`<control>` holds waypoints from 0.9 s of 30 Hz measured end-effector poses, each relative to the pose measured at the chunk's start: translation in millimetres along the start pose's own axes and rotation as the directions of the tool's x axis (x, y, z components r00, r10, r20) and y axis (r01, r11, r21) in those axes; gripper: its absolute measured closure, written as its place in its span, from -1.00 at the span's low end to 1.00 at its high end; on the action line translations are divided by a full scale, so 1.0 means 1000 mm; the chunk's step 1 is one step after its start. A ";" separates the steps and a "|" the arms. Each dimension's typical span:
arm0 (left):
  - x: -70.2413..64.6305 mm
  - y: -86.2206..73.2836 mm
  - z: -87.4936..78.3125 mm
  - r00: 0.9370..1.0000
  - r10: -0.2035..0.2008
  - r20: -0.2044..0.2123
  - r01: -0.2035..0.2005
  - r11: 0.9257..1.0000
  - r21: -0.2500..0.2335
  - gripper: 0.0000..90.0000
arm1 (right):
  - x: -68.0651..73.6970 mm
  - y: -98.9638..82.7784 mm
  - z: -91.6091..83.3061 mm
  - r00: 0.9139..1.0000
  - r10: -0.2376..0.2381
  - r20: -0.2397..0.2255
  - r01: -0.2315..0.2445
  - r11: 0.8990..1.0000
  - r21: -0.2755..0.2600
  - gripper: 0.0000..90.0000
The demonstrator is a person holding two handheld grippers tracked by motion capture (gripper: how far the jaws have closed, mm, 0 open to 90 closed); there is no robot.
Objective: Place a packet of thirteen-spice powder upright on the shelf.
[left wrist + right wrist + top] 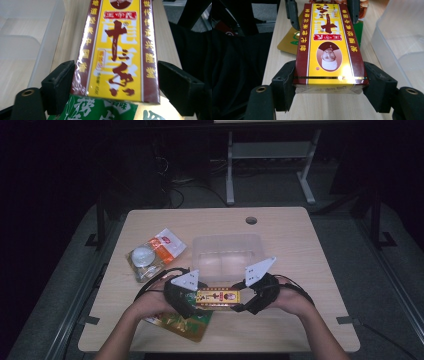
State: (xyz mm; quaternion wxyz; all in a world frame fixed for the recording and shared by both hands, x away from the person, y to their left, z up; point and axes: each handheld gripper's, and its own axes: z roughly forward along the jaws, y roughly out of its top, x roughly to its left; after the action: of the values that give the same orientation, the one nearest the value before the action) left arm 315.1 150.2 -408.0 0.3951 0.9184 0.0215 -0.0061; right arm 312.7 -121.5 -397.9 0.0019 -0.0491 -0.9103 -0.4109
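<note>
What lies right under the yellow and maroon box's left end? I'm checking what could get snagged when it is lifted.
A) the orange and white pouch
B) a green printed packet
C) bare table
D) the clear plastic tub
B: in the left gripper view the green packet shows under the box; the tub and the pouch lie apart.
</note>
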 end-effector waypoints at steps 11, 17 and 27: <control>0.002 -0.003 -0.004 0.999 -0.009 0.038 0.010 1.000 -0.027 -0.35 | 0.001 0.001 0.003 1.000 -0.021 -0.011 0.021 1.000 -0.008 -0.28; 0.002 -0.004 -0.004 0.998 -0.011 0.056 0.012 1.000 -0.017 -0.32 | 0.000 0.000 0.005 0.999 -0.039 -0.015 0.039 0.999 -0.006 -0.29; 0.003 -0.004 -0.005 0.998 -0.044 0.049 0.045 0.999 -0.008 -0.29 | 0.000 -0.003 0.001 0.998 0.065 0.018 -0.065 0.998 -0.001 -0.61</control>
State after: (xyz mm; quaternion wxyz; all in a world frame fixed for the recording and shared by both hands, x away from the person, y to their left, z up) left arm 318.0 156.6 -407.8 0.3995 0.9154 0.0324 -0.0371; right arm 312.7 -122.6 -400.7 0.0067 -0.0823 -0.9081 -0.4106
